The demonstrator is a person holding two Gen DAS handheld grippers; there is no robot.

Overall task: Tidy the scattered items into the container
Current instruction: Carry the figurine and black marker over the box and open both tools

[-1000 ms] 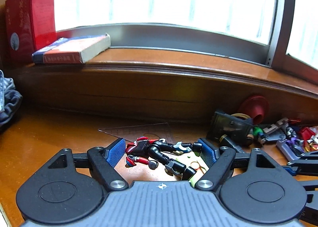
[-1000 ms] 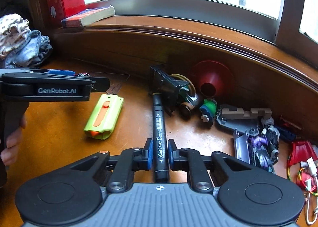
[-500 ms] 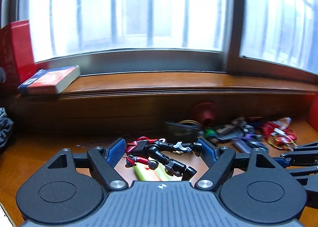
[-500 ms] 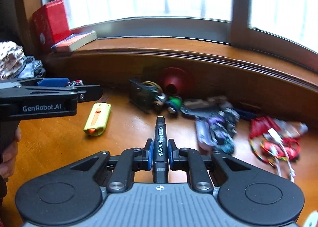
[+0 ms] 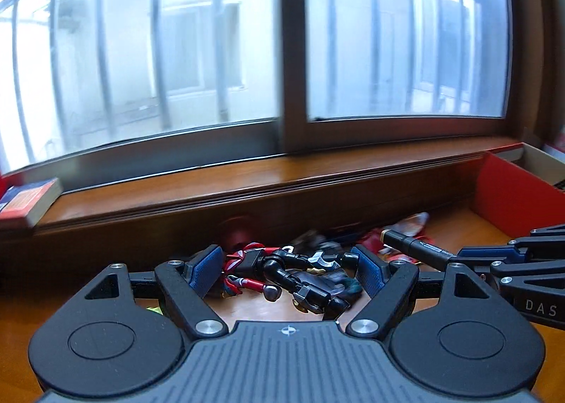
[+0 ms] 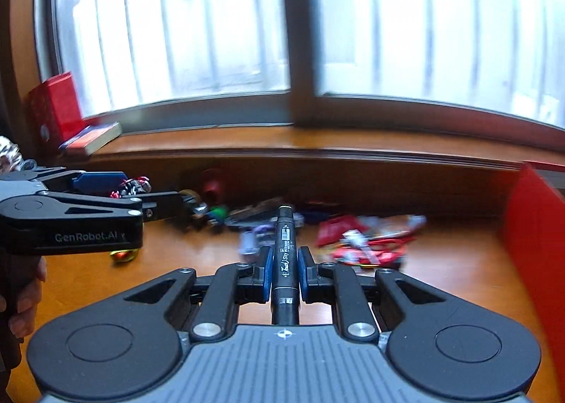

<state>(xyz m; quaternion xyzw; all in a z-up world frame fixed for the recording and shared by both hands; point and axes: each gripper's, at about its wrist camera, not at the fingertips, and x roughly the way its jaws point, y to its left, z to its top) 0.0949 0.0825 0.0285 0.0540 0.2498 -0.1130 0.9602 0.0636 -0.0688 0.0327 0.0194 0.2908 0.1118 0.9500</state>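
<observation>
left claw (image 5: 287, 267) clamps toy figure (image 5: 282, 270); right claw (image 6: 284, 270) grips marker (image 6: 284, 254) | red container (image 6: 533, 226) wall at right

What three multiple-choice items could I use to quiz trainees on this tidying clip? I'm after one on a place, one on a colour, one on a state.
1. Where is the book?
A. On the windowsill
B. In the container
C. On the floor

2. What colour is the container wall at the right?
A. Green
B. Red
C. White

3. What is the right gripper doing?
A. Hanging open and empty
B. Shut on the marker
C. Shut on a toy car

Key:
1 A: it lies on the wooden sill beside the red box.
2 B: the wall shows bright red in both views.
3 B: its blue pads press both sides of the marker's barrel, while the left gripper holds the toy figure.
</observation>
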